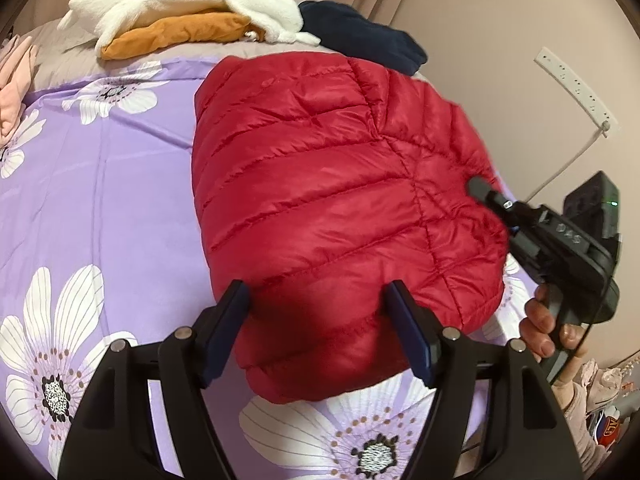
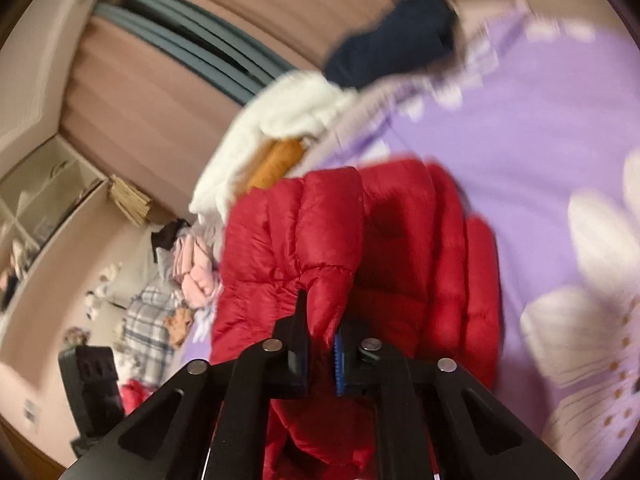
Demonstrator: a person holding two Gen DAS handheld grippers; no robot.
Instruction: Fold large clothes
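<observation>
A red quilted puffer jacket [image 1: 336, 200] lies bundled on the purple floral bedsheet [image 1: 112, 200]. My left gripper [image 1: 316, 312] is open, its two fingers standing either side of the jacket's near edge without closing on it. My right gripper [image 1: 478, 188] comes in from the right and its tip is at the jacket's right side. In the right wrist view the right gripper [image 2: 322, 320] is shut on a fold of the red jacket [image 2: 296, 240] and lifts that part above the sheet [image 2: 540, 160].
At the far end of the bed lie a white fleece garment [image 1: 180, 0] on an orange one [image 1: 176, 32], a navy garment [image 1: 368, 36] and pink clothes [image 1: 12, 80]. A power strip [image 1: 576, 92] hangs on the right wall. Shelves [image 2: 40, 208] and more clothes stand beyond the bed.
</observation>
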